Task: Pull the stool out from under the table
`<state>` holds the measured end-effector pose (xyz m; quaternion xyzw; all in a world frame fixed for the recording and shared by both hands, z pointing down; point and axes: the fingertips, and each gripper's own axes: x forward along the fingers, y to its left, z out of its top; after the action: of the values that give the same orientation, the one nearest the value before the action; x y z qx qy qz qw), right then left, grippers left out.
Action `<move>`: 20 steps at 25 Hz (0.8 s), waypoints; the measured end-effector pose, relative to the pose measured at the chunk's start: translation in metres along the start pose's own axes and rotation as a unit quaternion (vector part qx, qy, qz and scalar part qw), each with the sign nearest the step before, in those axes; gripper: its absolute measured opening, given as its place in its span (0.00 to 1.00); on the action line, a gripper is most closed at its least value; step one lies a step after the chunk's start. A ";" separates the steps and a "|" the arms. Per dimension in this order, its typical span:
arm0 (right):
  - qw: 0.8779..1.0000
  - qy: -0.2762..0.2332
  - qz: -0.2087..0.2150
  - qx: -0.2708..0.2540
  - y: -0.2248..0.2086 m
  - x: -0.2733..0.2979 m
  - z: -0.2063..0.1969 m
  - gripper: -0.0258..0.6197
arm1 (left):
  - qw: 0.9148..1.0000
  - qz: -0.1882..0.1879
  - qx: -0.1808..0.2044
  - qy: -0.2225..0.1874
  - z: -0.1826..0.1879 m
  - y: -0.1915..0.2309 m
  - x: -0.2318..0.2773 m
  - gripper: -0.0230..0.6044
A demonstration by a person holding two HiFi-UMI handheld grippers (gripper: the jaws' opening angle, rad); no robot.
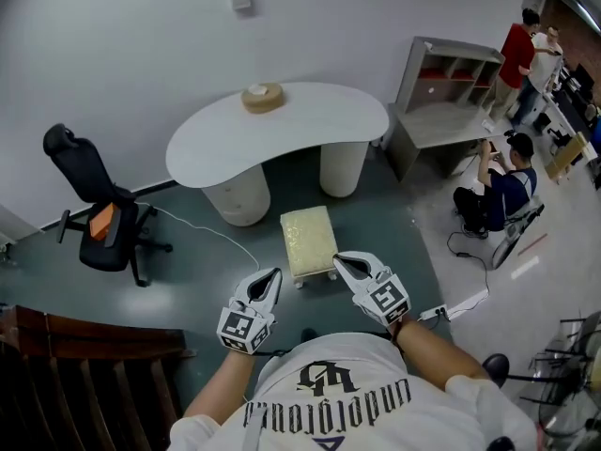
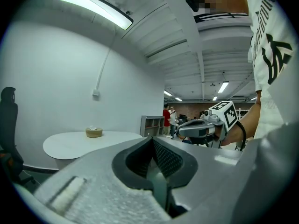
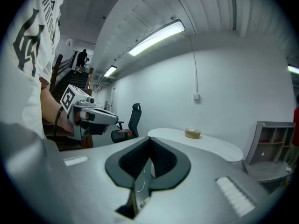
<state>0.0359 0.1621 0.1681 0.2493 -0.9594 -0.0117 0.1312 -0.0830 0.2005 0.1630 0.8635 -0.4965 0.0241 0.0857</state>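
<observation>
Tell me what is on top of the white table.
Only a round tan object sits on the white table, near its wall-side edge. Its inside cannot be made out.

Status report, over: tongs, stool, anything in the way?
Left tongs, right tongs: shut, empty. Stool in front of table, ungripped. White cable on floor beside it.

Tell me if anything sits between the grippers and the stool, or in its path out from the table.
Nothing visible does. The left gripper and right gripper, both shut and empty, flank the near end of the stool in the head view. A white cable trails left of the stool, off its path.
</observation>
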 end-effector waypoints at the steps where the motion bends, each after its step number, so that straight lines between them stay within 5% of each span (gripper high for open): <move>1: 1.000 0.000 0.002 0.000 0.000 -0.007 -0.001 0.04 | 1.000 0.001 -0.002 0.000 -0.001 -0.006 0.000 0.04; 8: 1.000 -0.002 0.018 0.002 -0.011 -0.072 -0.016 0.04 | 1.000 0.013 -0.009 -0.002 -0.004 -0.066 0.012 0.04; 20: 0.999 -0.005 0.047 -0.004 -0.036 -0.244 -0.058 0.04 | 0.999 0.035 -0.011 -0.010 -0.009 -0.238 0.045 0.05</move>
<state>0.2732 0.2511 0.1610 0.2031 -0.9708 -0.0108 0.1273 0.1451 0.2810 0.1477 0.8449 -0.5272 0.0124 0.0894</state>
